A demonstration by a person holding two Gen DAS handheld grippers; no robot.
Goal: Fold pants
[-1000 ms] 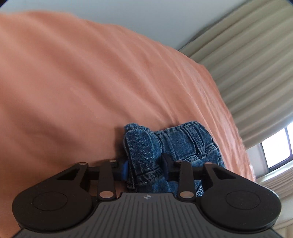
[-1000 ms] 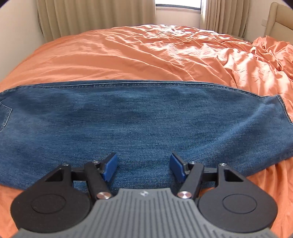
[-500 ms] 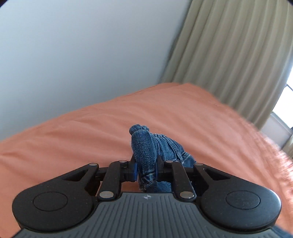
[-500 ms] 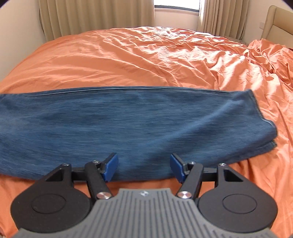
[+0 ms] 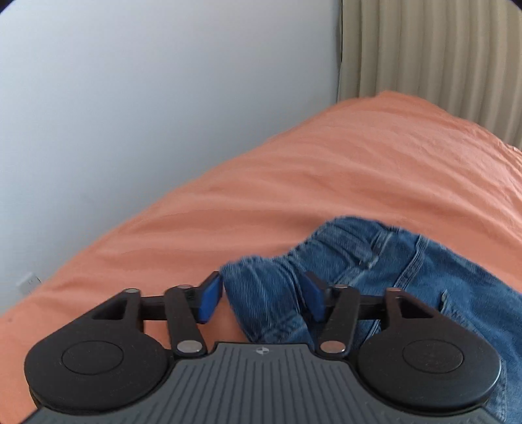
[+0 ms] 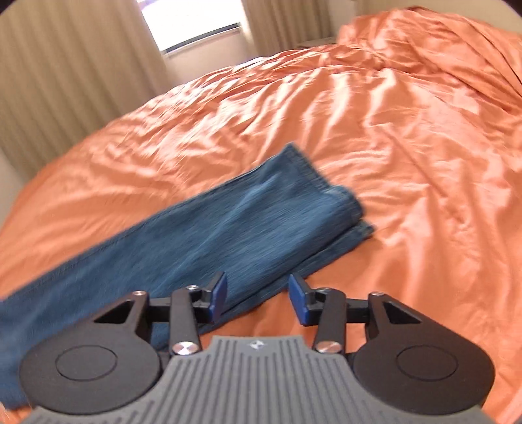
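The blue jeans lie on the orange bed cover (image 5: 326, 182). In the left wrist view their waistband end (image 5: 375, 261) is bunched, and a raised fold of denim (image 5: 264, 293) stands between the pads of my left gripper (image 5: 262, 300). Its jaws are opening and the blue pads (image 5: 210, 298) no longer squeeze the fold. In the right wrist view the folded legs (image 6: 228, 228) run from lower left to the hem end (image 6: 329, 199). My right gripper (image 6: 257, 295) hovers over the legs' near edge. Its jaws are closing, with nothing pressed between them.
The rumpled orange cover (image 6: 407, 130) spreads wide to the right of and beyond the hems. Beige curtains (image 6: 65, 81) and a window (image 6: 192, 22) stand behind the bed. A pale wall (image 5: 130, 98) with a socket (image 5: 29, 282) runs along the bed's left side.
My left gripper has released its squeeze on the bunched denim, with its jaws spread wider, and has rolled. My right gripper has swept right along the legs to near the hems, rolled, and narrowed.
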